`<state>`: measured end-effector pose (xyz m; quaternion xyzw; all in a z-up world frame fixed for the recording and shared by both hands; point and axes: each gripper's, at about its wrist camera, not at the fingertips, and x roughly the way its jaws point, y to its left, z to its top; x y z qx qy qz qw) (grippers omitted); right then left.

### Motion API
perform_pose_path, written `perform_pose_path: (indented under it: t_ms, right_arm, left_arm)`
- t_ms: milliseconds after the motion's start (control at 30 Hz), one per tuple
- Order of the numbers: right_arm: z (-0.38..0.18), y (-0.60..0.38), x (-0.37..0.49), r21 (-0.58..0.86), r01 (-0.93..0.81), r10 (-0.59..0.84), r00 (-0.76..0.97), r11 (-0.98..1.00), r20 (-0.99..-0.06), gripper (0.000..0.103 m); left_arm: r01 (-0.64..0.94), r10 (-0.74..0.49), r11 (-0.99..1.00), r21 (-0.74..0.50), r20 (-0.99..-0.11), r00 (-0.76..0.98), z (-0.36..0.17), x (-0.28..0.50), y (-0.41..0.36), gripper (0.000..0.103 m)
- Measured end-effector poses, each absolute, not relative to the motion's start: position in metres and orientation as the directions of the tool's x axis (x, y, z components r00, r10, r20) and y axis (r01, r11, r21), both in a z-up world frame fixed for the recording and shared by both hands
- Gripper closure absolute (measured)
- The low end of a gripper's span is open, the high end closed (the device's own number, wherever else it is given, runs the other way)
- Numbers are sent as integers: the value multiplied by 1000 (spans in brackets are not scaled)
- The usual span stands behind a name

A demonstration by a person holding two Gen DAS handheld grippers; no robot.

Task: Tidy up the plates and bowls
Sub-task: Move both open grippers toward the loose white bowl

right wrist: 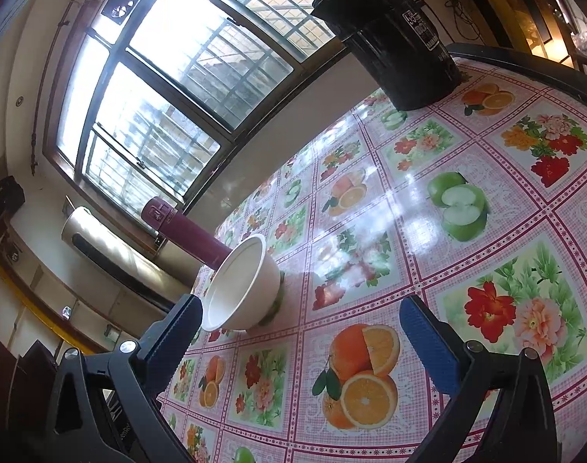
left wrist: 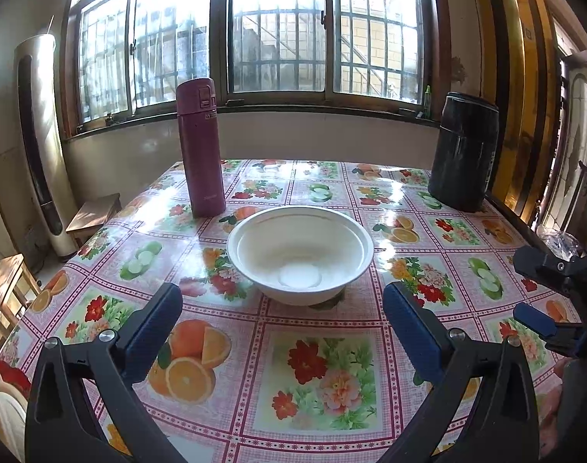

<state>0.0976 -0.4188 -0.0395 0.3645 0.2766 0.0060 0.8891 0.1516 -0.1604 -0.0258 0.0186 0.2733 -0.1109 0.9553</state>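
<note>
A white bowl (left wrist: 299, 252) stands upright and empty on the fruit-and-flower tablecloth (left wrist: 316, 378), just beyond my left gripper (left wrist: 282, 305), which is open and empty with the bowl centred ahead of its fingers. My right gripper (right wrist: 299, 314) is open and empty; its view is tilted and shows the same bowl (right wrist: 241, 285) ahead to the left, near its left finger (right wrist: 177, 332). The right gripper also shows at the right edge of the left wrist view (left wrist: 552, 297). At the bottom left edge of the left wrist view, pale plate-like rims (left wrist: 2, 413) show partly.
A maroon thermos flask (left wrist: 200, 146) stands behind the bowl to the left. A black cylindrical container (left wrist: 465, 152) stands at the far right corner. Wooden stools (left wrist: 8, 289) are left of the table, with a tall floor-standing air conditioner (left wrist: 39, 146) by the window wall.
</note>
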Motion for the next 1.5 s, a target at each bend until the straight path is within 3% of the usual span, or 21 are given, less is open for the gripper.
perform_pose_path:
  t_ms: [1500]
  right_arm:
    - [-44,-408,101,615,193,208,830,764,-518,0]
  left_arm:
    - [225,-200,974,-25,-556,807,-30,147,-153,0]
